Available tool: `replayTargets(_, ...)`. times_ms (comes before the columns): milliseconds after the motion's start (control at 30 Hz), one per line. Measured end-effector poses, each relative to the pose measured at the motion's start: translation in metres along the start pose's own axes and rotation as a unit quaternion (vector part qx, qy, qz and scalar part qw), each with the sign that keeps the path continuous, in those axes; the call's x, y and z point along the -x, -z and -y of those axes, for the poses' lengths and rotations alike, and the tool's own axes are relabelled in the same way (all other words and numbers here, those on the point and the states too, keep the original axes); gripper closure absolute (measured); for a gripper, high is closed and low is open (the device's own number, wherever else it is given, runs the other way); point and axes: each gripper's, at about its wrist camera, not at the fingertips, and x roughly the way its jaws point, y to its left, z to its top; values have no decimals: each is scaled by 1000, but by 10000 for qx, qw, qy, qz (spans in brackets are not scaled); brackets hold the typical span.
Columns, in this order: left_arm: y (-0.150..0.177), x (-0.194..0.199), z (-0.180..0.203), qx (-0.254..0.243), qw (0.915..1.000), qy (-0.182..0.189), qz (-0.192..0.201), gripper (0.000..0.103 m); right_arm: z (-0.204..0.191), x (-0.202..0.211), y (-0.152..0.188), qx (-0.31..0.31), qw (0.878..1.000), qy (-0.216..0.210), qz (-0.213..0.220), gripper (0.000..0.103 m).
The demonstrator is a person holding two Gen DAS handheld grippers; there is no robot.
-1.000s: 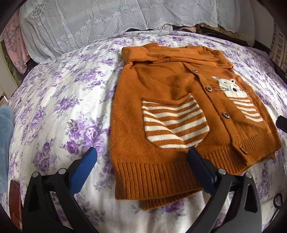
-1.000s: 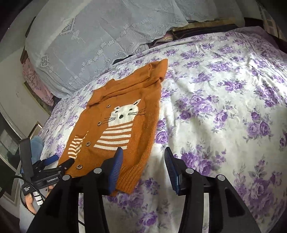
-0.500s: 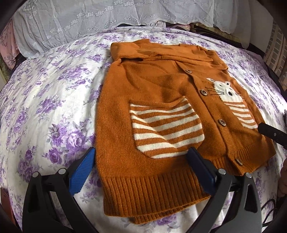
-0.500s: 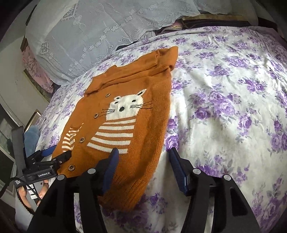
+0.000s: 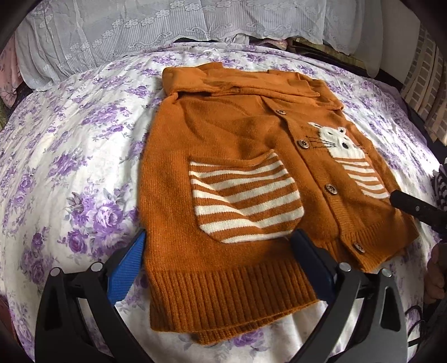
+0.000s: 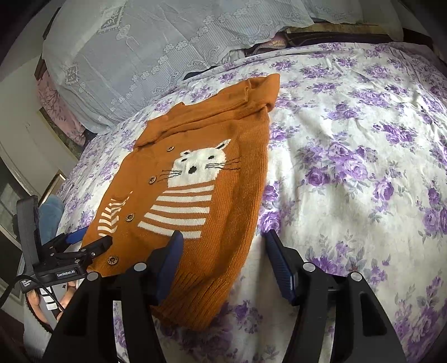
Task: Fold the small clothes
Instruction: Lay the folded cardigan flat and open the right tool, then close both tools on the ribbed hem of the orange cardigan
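Observation:
An orange knit cardigan [image 5: 234, 145] with a striped pocket, wooden buttons and a white cat lies flat on the floral bed sheet [image 5: 78, 156], sleeves folded across its top. It also shows in the right wrist view [image 6: 223, 178]. My left gripper [image 5: 220, 251] is open, its blue pads straddling the cardigan's bottom left hem. My right gripper [image 6: 223, 248] is open and straddles the bottom right hem corner. The left gripper also shows at the left of the right wrist view [image 6: 83, 245], and one right finger [image 5: 413, 208] at the right edge of the left wrist view.
Lace-covered pillows [image 5: 167, 25] lie along the head of the bed, also in the right wrist view [image 6: 156, 55]. The floral sheet [image 6: 363, 156] stretches wide to the cardigan's right. A person's hand [image 5: 435, 270] shows at the far right.
Both grippers have moved forward to the cardigan's bottom hem; the hem now lies between each pair of open fingers. The cardigan has not moved.

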Motion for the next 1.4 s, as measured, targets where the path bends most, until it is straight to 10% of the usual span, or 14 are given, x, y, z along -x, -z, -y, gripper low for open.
replayTargets(367, -2, -5, -17, 471, 9949, 864, -210, 6, -1, 5, 7, -56, 9999, -130, -18, 43)
replayTargets(533, -1, 3, -18, 490, 9890, 1387, -134, 29, -6, 7, 10, -6, 9991, -416, -59, 51)
replayTargets(933, -8, -7, -31, 920, 9840, 1511, -195, 24, 3, -1, 4, -377, 9973, -626, -97, 52)
replayTargets(1167, -4, -3, -25, 609, 9927, 1040, -71, 79, 5, -1, 4, -369, 9982, -463, -44, 88)
replayTargets(1400, -3, -8, -31, 798, 9900, 1150, -144, 76, 2, -1, 7, -293, 9985, -441, -104, 86)
